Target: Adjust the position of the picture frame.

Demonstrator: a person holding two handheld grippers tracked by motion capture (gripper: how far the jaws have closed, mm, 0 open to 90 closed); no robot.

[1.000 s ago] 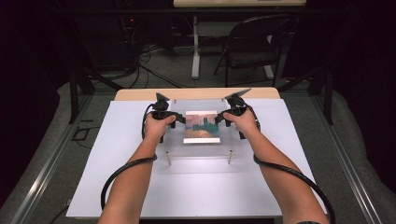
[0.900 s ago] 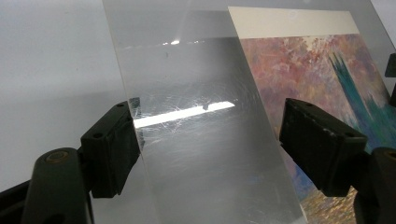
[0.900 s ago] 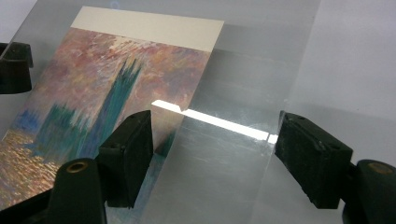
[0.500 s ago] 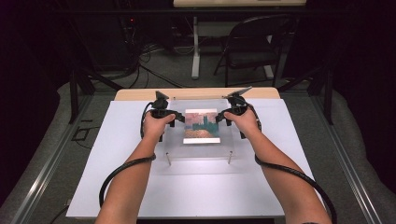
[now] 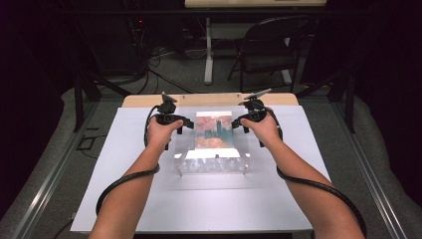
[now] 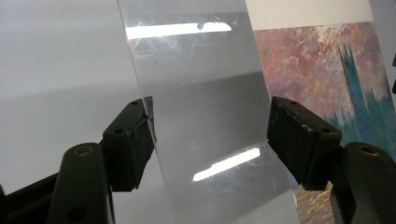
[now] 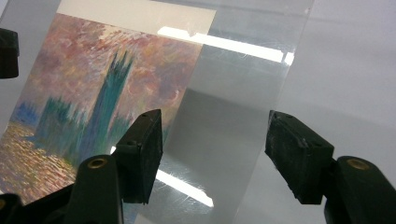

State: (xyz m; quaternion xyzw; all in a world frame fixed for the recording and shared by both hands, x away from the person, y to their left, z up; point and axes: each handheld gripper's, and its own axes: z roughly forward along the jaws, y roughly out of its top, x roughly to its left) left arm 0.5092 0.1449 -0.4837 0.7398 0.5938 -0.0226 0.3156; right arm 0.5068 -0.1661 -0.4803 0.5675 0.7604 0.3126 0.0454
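- Currently spread, pads not pressing: left gripper (image 6: 210,135) and right gripper (image 7: 215,140), jaws just closing.
- Straddle the bare side margins of the clear acrylic sheet (image 6: 205,116); suggests a two-handed grip in preparation.
- Rigid, glossy, finely scratched, rectangular; covers a matte painted print (image 7: 102,79) lying between both grippers.

We look out over a white table top (image 5: 149,199) with a strip of pale wood (image 5: 149,101) along its far edge. Beyond it a black folding chair (image 5: 271,52) stands on grey carpet (image 5: 174,74), cables (image 5: 149,57) trail across the floor, a white desk leg (image 5: 209,50) rises, and everything behind sits in darkness.
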